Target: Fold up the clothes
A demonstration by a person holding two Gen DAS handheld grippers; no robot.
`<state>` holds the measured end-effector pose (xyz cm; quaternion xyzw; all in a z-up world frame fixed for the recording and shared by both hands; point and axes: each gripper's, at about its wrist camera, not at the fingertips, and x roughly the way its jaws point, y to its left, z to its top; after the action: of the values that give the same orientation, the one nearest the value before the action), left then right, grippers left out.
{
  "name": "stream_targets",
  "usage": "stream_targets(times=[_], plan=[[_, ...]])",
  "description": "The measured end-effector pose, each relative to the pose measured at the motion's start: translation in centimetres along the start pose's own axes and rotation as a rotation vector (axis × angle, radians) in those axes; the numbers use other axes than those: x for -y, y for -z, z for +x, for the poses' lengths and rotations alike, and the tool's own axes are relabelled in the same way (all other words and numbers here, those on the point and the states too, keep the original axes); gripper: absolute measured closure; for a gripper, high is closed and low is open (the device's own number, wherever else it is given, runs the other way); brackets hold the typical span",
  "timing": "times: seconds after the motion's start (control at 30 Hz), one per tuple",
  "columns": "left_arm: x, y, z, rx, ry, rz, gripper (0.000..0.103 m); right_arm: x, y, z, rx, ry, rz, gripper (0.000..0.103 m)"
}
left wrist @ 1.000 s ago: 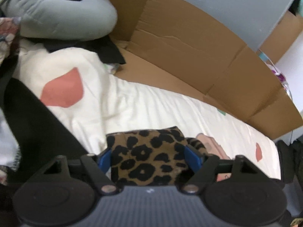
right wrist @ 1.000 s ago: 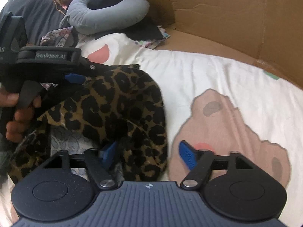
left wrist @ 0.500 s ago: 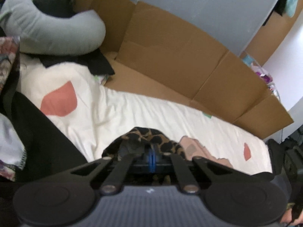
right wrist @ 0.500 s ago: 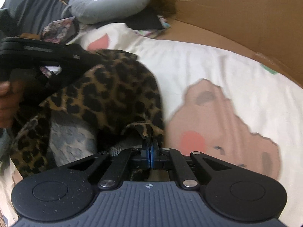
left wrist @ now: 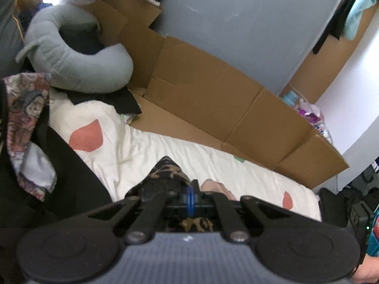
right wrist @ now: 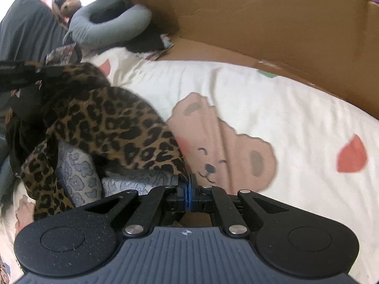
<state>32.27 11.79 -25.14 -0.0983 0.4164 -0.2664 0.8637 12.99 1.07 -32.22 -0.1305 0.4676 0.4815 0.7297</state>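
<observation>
Leopard-print garment (right wrist: pixel 111 127) hangs bunched over the cream bedsheet (right wrist: pixel 272 99), with our left gripper (left wrist: pixel 190 197) and right gripper (right wrist: pixel 188 193) each clamped on an edge, so we judge we are at the lift-and-spread step, needing both hands drawn apart.

A cream bedsheet (right wrist: pixel 272 99) printed with a bear and red shapes fills the lower frame. Flattened brown cardboard (left wrist: pixel 213 99) runs diagonally behind it, against a grey wall (left wrist: pixel 236 23). At upper left lies a grey curved pillow (left wrist: pixel 71 56), with bright light above it. A white wall (left wrist: pixel 355 90) shows at right.
</observation>
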Motion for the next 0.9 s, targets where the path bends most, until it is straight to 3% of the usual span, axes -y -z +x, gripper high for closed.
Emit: stream_targets(times=[0.4, 0.9], plan=[[1.8, 2.0, -7.7, 0.058, -0.022, -0.043, 0.102, 3.7, 1.9, -6.6, 0.091, 0.071, 0.113, 0.103], [5.9, 2.7, -12.8, 0.143, 0.052, -0.073, 0.103, 11.4, 6.6, -18.4, 0.218, 0.221, 0.318, 0.103]])
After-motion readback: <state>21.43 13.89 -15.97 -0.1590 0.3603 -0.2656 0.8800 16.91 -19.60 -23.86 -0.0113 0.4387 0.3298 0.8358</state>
